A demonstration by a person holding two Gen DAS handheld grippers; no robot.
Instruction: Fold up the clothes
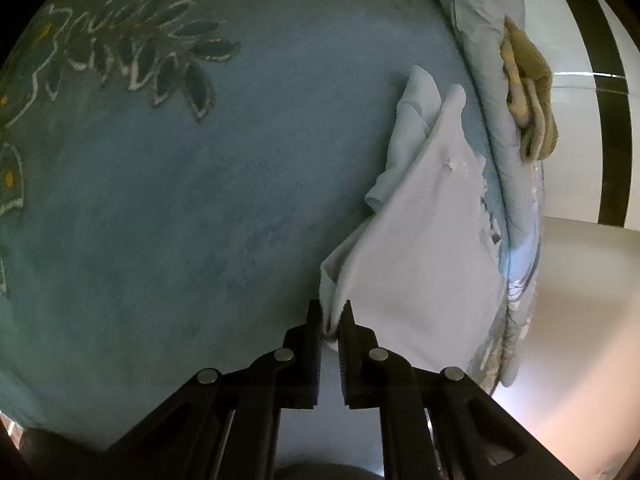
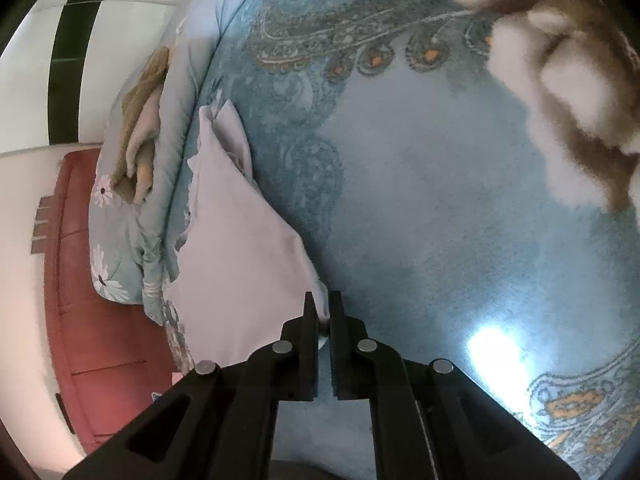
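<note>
A pale lilac-white garment (image 1: 420, 240) lies partly folded and rumpled on a blue patterned blanket (image 1: 180, 200), near the bed's edge. My left gripper (image 1: 334, 312) pinches a bunched fold at the garment's near corner, its fingers close together on the cloth. In the right wrist view the same garment (image 2: 236, 248) stretches away to the upper left over the blanket (image 2: 440, 220). My right gripper (image 2: 322, 308) is shut on the garment's other near corner, and a thin edge of cloth shows between the fingers.
A light blue floral quilt (image 1: 480, 20) (image 2: 132, 240) is bunched along the bed's edge, with a tan cloth (image 1: 532, 92) (image 2: 144, 120) on it. A fluffy white-and-brown item (image 2: 568, 100) lies at the upper right. Beyond the edge are a red bench (image 2: 92, 320) and pale floor (image 1: 572, 280).
</note>
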